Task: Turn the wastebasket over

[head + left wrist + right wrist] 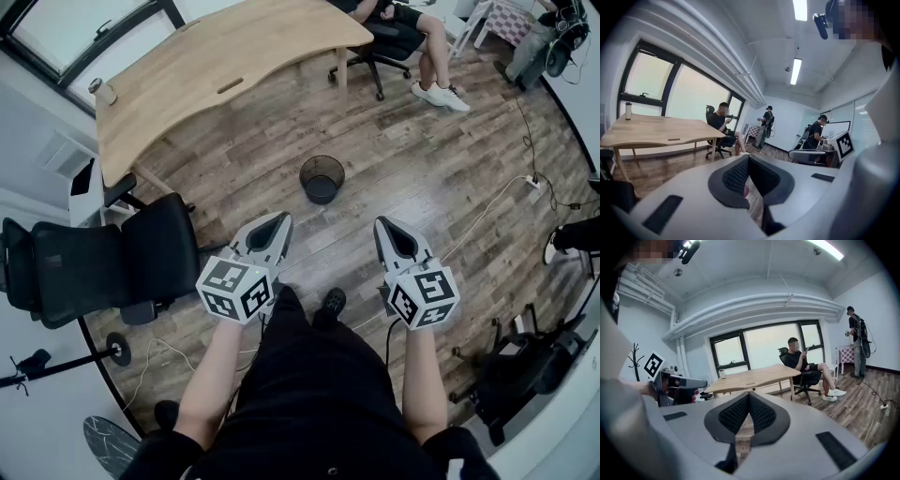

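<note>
A black mesh wastebasket (322,179) stands upright on the wood floor, its open mouth up, ahead of both grippers. My left gripper (284,218) is held in front of the person's body, short of the basket and to its left, jaws shut and empty. My right gripper (382,225) is alongside, short of the basket and to its right, also shut with nothing in it. In the left gripper view the jaw tips (748,157) meet; in the right gripper view the tips (749,393) meet too. The basket is hidden in both gripper views.
A curved wooden desk (216,66) stands beyond the basket. A black office chair (112,258) is at the left. A seated person (412,37) is at the far side, others stand further off. A white cable (487,211) with a socket strip runs across the floor at the right.
</note>
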Demonstrator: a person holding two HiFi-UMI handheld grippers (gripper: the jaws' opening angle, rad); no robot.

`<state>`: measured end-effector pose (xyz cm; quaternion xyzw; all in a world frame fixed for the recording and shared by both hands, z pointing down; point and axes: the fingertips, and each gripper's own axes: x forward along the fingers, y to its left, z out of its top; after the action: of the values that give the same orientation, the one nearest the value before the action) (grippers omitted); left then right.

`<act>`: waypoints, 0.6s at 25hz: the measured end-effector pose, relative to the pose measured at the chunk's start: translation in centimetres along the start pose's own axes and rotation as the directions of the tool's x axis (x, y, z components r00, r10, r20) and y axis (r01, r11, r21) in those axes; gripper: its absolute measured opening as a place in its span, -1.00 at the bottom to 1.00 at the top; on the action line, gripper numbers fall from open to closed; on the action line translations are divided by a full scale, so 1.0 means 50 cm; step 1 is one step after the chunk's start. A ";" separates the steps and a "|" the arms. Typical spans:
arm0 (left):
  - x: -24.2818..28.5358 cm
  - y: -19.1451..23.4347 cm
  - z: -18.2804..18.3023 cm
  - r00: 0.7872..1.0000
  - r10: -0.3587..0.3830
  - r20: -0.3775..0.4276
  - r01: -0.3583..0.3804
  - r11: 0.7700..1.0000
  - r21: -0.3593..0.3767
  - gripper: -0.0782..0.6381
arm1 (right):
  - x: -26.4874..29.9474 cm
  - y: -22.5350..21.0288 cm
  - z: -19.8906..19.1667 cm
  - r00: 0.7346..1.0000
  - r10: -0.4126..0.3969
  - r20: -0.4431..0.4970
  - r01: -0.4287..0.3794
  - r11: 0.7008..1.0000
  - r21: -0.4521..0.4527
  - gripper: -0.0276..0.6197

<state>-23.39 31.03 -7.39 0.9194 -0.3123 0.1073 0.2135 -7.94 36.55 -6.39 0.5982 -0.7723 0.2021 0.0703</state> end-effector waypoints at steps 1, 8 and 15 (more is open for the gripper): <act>-0.001 0.000 -0.002 1.000 0.001 -0.001 -0.001 1.000 -0.003 -0.74 | 0.000 0.002 0.000 1.000 0.002 0.000 -0.002 1.000 -0.002 -0.82; -0.001 -0.005 -0.021 1.000 0.007 -0.010 -0.007 1.000 -0.018 -0.74 | -0.012 0.008 -0.013 1.000 0.011 -0.003 -0.011 1.000 -0.010 -0.82; -0.004 -0.017 -0.016 1.000 0.015 -0.002 -0.015 1.000 -0.011 -0.74 | -0.030 0.000 -0.009 1.000 0.016 0.006 -0.015 1.000 -0.017 -0.82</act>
<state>-23.08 32.10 -7.02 0.9157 -0.3196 0.1081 0.2181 -7.59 38.05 -6.50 0.5921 -0.7788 0.1942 0.0715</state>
